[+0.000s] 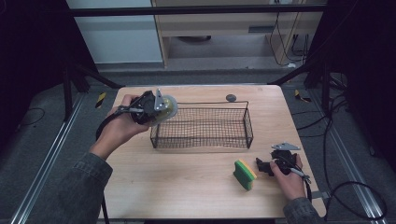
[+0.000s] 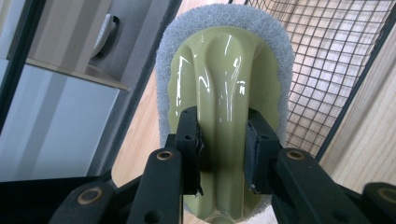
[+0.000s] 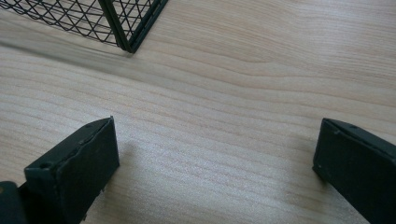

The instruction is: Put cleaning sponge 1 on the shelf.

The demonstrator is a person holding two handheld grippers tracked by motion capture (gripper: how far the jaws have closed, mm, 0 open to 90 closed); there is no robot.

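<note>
My left gripper [image 1: 156, 111] is held above the left end of the black wire basket [image 1: 201, 125], shut on a scrubber [image 2: 224, 84] with a glossy olive-green plastic handle and a grey scouring pad around it. In the left gripper view both pads [image 2: 189, 140] pinch the handle's raised ridge. A green and yellow sponge [image 1: 244, 174] stands on its edge on the table at the front right. My right gripper [image 1: 262, 166] lies low just right of the sponge, open, with bare wood between its fingers [image 3: 79, 163].
The wooden table [image 1: 187, 186] has a small dark round disc [image 1: 230, 97] near its far edge behind the basket. A corner of the basket [image 3: 126, 23] shows ahead of the right gripper. Dark floor, cables and frame legs surround the table.
</note>
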